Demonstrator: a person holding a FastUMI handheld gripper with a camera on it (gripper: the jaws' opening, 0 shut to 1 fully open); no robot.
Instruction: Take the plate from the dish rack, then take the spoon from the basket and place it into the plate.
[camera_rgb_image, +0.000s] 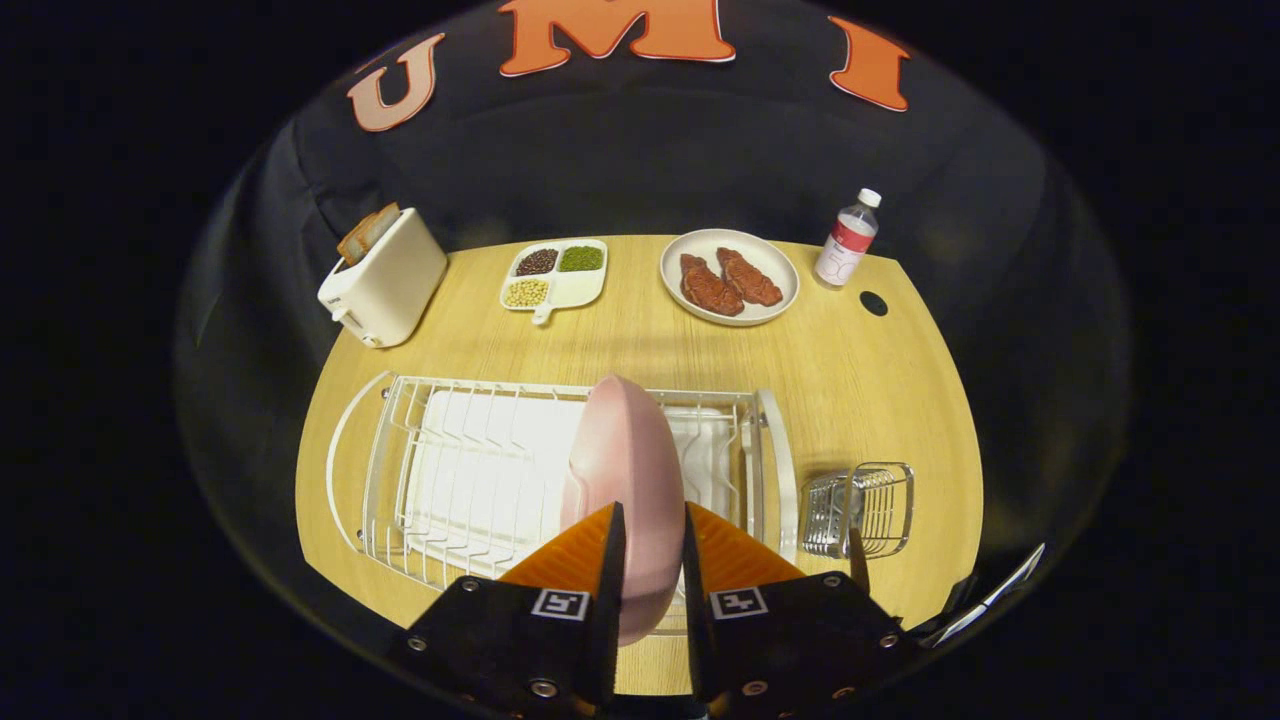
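A pink plate (628, 470) stands on edge above the white wire dish rack (450, 470). My gripper (652, 545) is shut on the plate, one finger pressing each face near its lower rim. To the right of the rack sits a small wire basket (868, 505), and a dark spoon handle (857, 555) pokes up from it. The spoon's bowl is hidden inside the basket.
On the far side of the wooden table (850, 400) are a white toaster (385, 280) with toast, a divided dish of beans (556, 275), a white plate with two meat pieces (729, 277) and a small bottle (848, 240). A round hole (873, 303) marks the tabletop.
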